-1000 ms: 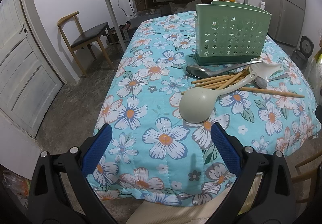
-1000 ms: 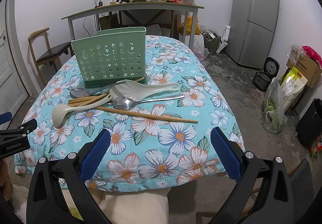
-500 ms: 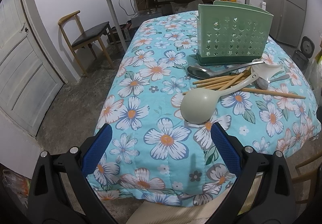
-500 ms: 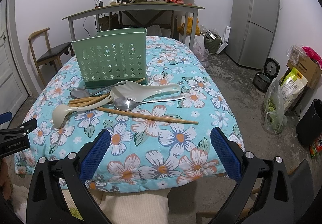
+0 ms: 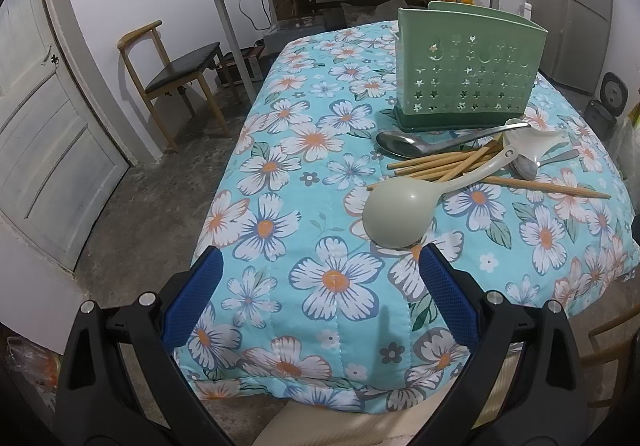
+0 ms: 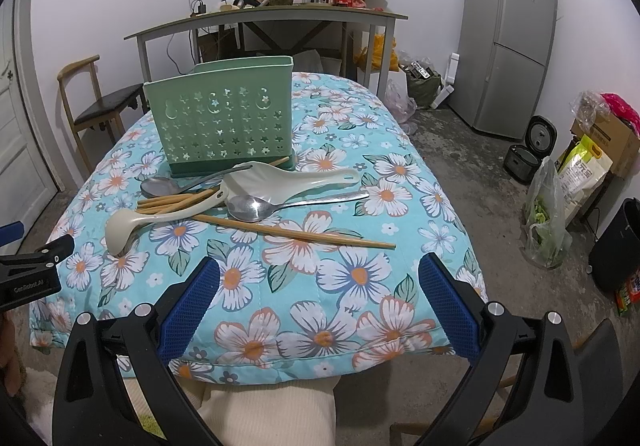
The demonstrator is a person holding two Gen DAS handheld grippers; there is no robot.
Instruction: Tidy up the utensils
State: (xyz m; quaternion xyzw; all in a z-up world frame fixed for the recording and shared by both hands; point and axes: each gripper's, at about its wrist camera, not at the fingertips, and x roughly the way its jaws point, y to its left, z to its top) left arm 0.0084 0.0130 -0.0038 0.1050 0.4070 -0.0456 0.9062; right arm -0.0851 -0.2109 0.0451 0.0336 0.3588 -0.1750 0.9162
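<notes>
A green perforated utensil holder stands upright on the floral tablecloth. In front of it lies a loose pile: a pale green ladle, a white rice paddle, two metal spoons, and several wooden chopsticks. My left gripper is open and empty, with the ladle's bowl just beyond its right finger. My right gripper is open and empty, over the table's near edge, short of the chopsticks.
A wooden chair and a grey desk piled with clutter stand behind the table. A fridge, a rice cooker and bags are on the floor at right. A door is at left. Cream-clothed knees are below.
The left gripper has crept slightly forward, so the ladle and holder look a little nearer. The right gripper has barely moved. Nothing was grasped.
</notes>
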